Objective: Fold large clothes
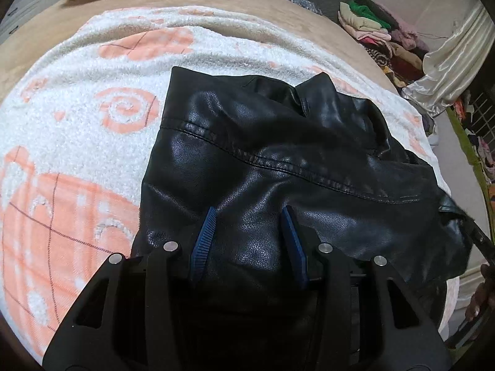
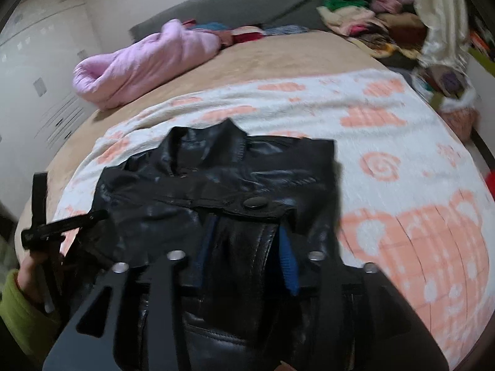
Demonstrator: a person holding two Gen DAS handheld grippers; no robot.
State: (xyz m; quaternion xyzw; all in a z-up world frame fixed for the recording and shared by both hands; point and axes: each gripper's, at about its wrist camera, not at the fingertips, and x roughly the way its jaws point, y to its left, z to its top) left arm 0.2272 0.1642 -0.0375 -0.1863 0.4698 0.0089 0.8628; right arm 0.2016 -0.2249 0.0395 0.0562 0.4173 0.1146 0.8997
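Observation:
A black leather jacket (image 1: 278, 154) lies partly folded on a white and peach patterned blanket (image 1: 77, 142) on the bed. My left gripper (image 1: 249, 211) is open, its blue fingers (image 1: 205, 235) resting on the jacket's smooth panel with nothing clamped. In the right wrist view the jacket (image 2: 191, 185) shows its collar and a snap button (image 2: 255, 202). My right gripper (image 2: 246, 225) has its blue fingers (image 2: 286, 256) on either side of a raised fold of leather (image 2: 244, 247); the view is blurred. The left gripper's body shows at the left of that view (image 2: 43, 232).
A rolled pink quilt (image 2: 139, 61) lies at the far left of the tan bed (image 2: 278, 58). A pile of mixed clothes (image 2: 371, 21) sits at the far right by a cream satin cloth (image 1: 448, 61). A grey headboard cushion (image 2: 232, 9) is behind.

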